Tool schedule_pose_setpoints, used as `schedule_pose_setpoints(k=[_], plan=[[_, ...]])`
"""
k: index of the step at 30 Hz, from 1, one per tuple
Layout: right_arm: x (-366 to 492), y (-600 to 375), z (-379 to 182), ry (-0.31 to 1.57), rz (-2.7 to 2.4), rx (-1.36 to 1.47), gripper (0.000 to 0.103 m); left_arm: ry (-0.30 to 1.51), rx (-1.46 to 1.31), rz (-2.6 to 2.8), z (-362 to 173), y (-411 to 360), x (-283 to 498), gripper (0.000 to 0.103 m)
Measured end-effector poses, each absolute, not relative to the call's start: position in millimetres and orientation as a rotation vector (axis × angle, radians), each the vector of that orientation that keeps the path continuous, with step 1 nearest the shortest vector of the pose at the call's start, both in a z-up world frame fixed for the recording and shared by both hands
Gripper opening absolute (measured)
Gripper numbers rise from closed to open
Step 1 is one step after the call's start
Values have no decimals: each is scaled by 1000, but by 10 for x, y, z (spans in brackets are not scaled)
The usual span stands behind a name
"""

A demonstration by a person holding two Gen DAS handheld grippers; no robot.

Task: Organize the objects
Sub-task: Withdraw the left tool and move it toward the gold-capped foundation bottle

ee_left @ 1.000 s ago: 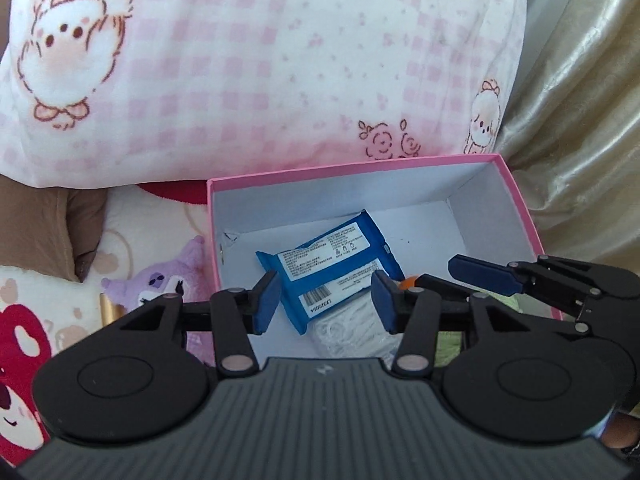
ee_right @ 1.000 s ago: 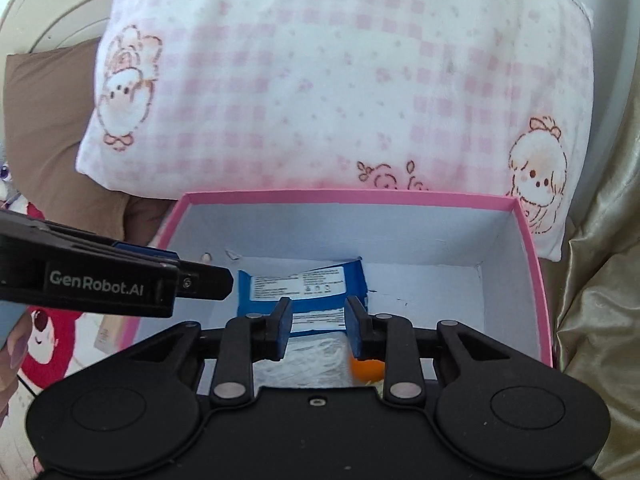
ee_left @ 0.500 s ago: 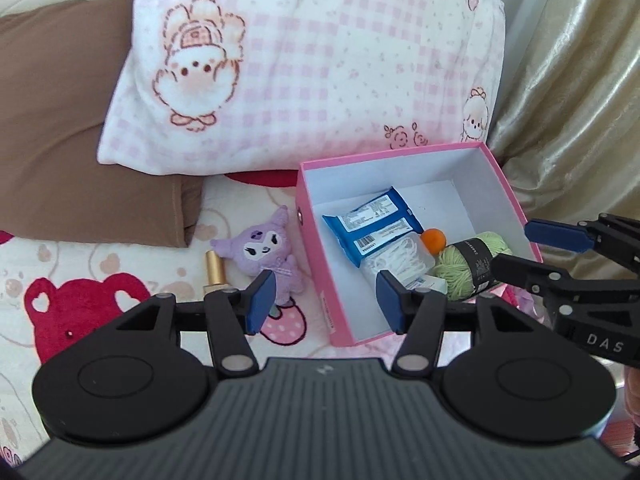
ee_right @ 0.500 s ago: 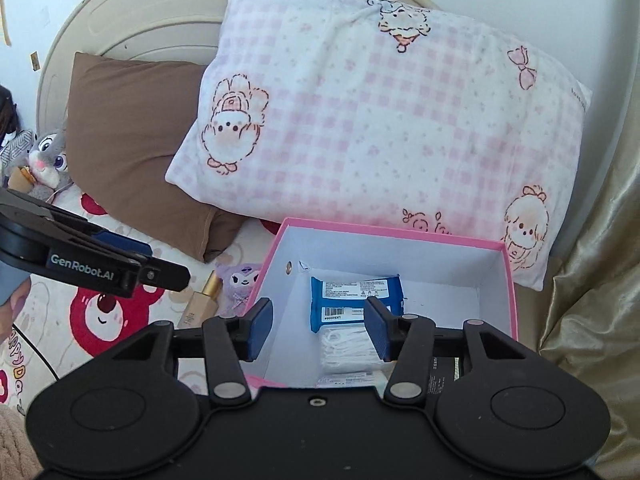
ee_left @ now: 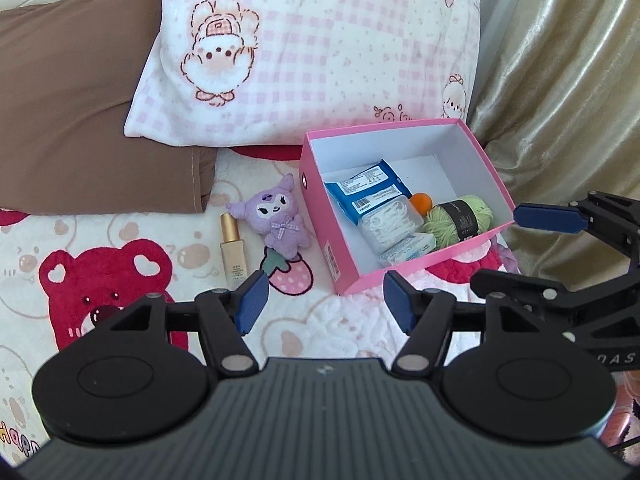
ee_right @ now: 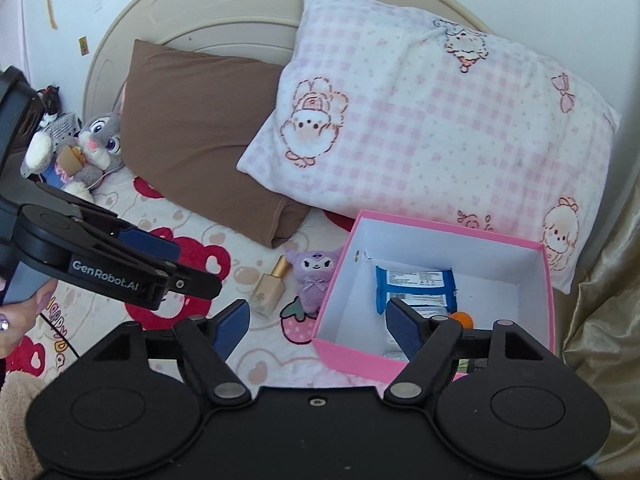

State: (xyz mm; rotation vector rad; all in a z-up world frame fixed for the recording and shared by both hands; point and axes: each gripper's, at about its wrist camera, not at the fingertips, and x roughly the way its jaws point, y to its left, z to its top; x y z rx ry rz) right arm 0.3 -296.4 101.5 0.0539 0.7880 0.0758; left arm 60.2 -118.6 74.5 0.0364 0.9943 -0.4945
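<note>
Your right gripper (ee_right: 318, 326) hides the box's (ee_right: 548, 300) near contents; the yarn (ee_left: 460, 220) barely shows there. Label print on the bottle (ee_left: 234, 248) is too small to read.

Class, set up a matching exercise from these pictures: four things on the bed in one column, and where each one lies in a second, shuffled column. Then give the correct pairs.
Things
1. purple plush toy
2. green yarn ball
3. gold bottle
4. brown pillow

Places
A. inside the pink box, at its right end in the left wrist view
B. lying on the blanket, just left of the plush toy
C. on the blanket, right beside the box's outer left wall
D. at the head of the bed, left of the pink checked pillow

Pairs: 1-C, 2-A, 3-B, 4-D
</note>
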Motion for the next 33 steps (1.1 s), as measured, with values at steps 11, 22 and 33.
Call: schedule_pose_setpoints(k=[11, 22, 33], plan=[[238, -2498, 633, 825, 228, -13, 80, 1053, 20, -431, 245, -864, 767, 71], [767, -2206, -52, 923, 281, 79, 81, 1117, -148, -350, -402, -431, 1237, 71], [1250, -2076, -739, 870, 265, 64, 80, 1094, -372, -426, -1037, -227, 1461, 68]])
